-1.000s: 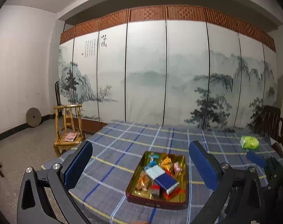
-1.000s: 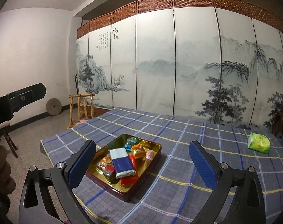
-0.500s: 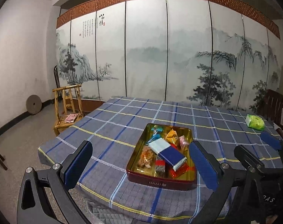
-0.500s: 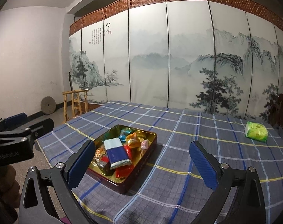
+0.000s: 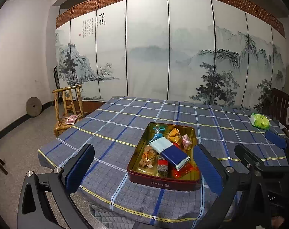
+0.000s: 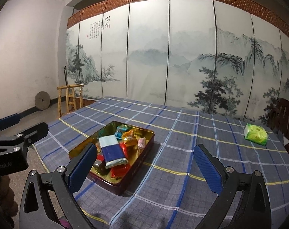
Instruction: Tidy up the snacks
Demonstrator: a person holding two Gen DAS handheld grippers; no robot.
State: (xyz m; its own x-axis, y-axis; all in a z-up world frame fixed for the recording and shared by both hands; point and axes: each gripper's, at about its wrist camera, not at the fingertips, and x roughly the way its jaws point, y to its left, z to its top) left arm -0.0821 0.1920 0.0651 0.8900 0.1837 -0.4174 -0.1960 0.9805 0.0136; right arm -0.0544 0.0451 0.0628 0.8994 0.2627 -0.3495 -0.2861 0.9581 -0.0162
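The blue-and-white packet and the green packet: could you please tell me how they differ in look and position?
The blue-and-white packet lies inside the red tin, on top of other snacks; the green packet lies alone on the bare checked tablecloth, far off towards the right side. The blue-and-white packet is a long flat bar, half pale, half dark blue; the green packet is shorter, puffier and bright green throughout. Both are sealed wrappers lying flat, and neither gripper touches them.

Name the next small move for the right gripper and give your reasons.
Probably carry the right gripper forward and rightward toward the green packet. It is the only snack outside the tin, lying alone near the table's far right edge. Both grippers are open and empty, and the left gripper faces the tin instead.
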